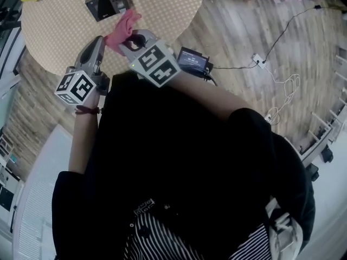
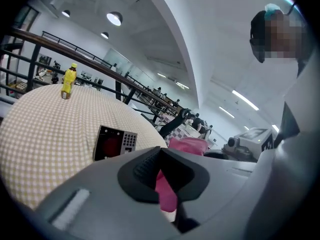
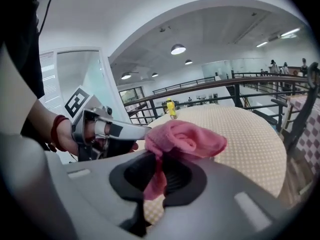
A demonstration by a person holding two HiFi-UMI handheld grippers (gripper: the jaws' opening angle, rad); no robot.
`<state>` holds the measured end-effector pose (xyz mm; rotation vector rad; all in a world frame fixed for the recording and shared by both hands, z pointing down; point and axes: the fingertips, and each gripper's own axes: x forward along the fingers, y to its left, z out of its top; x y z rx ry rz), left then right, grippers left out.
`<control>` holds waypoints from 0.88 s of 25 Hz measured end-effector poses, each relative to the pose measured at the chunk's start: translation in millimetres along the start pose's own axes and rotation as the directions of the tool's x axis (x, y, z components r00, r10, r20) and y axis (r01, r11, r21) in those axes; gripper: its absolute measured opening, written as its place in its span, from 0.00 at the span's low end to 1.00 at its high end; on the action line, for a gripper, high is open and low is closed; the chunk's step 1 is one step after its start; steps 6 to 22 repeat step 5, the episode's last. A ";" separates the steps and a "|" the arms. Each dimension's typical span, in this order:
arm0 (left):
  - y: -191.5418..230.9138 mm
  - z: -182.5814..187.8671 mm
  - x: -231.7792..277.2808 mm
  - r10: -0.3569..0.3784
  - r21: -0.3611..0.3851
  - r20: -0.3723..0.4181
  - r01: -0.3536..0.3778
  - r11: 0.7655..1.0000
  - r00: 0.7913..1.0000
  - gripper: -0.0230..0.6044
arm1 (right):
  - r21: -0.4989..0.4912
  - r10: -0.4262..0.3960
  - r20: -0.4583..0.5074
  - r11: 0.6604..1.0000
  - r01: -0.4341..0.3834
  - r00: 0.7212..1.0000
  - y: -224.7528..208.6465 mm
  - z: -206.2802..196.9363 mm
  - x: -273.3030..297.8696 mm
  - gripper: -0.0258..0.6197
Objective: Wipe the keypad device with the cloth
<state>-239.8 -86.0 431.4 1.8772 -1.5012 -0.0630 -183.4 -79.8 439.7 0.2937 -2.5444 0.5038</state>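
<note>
The pink cloth (image 1: pixel 123 28) is soft, light and limp, so it will probably sag and bunch rather than keep a shape. A pinch on a fold is grip enough, with a free wad left to do the rubbing. The left gripper (image 2: pixel 162 176) has its jaws closed on a thin strip of it. The right gripper (image 3: pixel 157 171) has its jaws pinched on a hanging tail, the bundle heaped above them over the near part of the table (image 1: pixel 162 10). Whether the cloth touches the table is unclear. The keypad device (image 1: pixel 108 3) lies flat farther off, apart from the cloth. It looks rigid, and its small keys likely want light pressure. The right gripper view does not show it. A small yellow object (image 2: pixel 67 80) at the far left is too small to identify.
</note>
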 end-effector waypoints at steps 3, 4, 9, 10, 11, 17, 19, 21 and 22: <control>-46.7 -30.8 -18.9 0.014 0.005 -0.001 -0.014 1.000 1.000 0.04 | -0.003 0.037 -0.005 0.999 -0.037 0.999 19.7 -27.1 -46.4 0.11; -68.0 -45.5 -26.5 0.019 -0.002 0.001 -0.019 1.000 1.000 0.04 | -0.005 0.048 -0.009 0.999 -0.048 0.999 27.2 -39.9 -69.1 0.11; -89.7 -60.8 -34.2 0.024 -0.010 0.003 -0.024 1.000 1.000 0.04 | -0.008 0.059 -0.015 0.998 -0.060 0.998 34.6 -53.0 -92.4 0.11; -89.7 -60.8 -34.2 0.024 -0.010 0.003 -0.024 1.000 1.000 0.04 | -0.008 0.059 -0.015 0.998 -0.060 0.998 34.6 -53.0 -92.4 0.11; -89.7 -60.8 -34.2 0.024 -0.010 0.003 -0.024 1.000 1.000 0.04 | -0.008 0.059 -0.015 0.998 -0.060 0.998 34.6 -53.0 -92.4 0.11; -89.7 -60.8 -34.2 0.024 -0.010 0.003 -0.024 1.000 1.000 0.04 | -0.008 0.059 -0.015 0.998 -0.060 0.998 34.6 -53.0 -92.4 0.11; -89.7 -60.8 -34.2 0.024 -0.010 0.003 -0.024 1.000 1.000 0.04 | -0.008 0.059 -0.015 0.998 -0.060 0.998 34.6 -53.0 -92.4 0.11; -89.7 -60.8 -34.2 0.024 -0.010 0.003 -0.024 1.000 1.000 0.04 | -0.008 0.059 -0.015 0.998 -0.060 0.998 34.6 -53.0 -92.4 0.11; -89.7 -60.8 -34.2 0.024 -0.010 0.003 -0.024 1.000 1.000 0.04 | -0.008 0.059 -0.015 0.998 -0.060 0.998 34.6 -53.0 -92.4 0.11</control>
